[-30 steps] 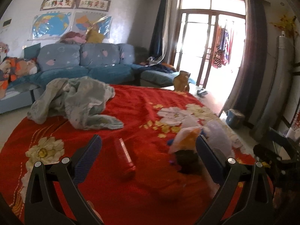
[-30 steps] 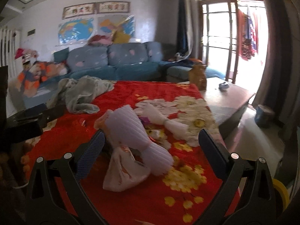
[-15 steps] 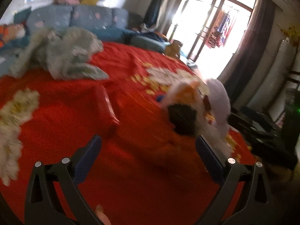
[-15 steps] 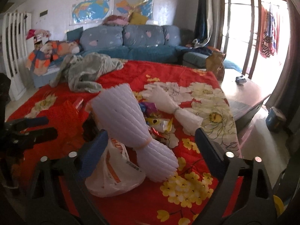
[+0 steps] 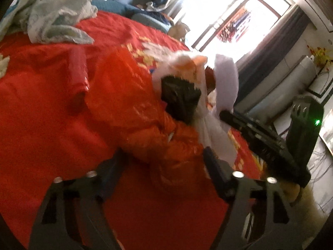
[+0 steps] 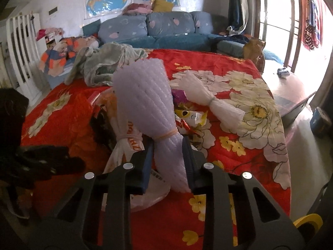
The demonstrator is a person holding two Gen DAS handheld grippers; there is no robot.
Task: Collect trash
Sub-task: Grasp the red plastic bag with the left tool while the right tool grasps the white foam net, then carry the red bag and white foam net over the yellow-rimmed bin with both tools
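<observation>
Red floral blanket covers the surface | your right gripper has just closed onto the tied neck of the lavender foam-net bundle | your left gripper, jaws just narrowing, straddles a crumpled red plastic bag; contact unclear | beyond the bundle: white foam-net bundle, grey garment, blue sofa

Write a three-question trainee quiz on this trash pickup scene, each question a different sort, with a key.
1. True or false: the right gripper is shut on the lilac foam-net bundle.
2. What lies between the left gripper's fingers? A) grey blanket B) red plastic bag C) black bag
3. Fill in: a second, white foam-net bundle lies on the red ____ blanket.

Key: 1 true; 2 B, the red plastic bag; 3 floral.
</observation>
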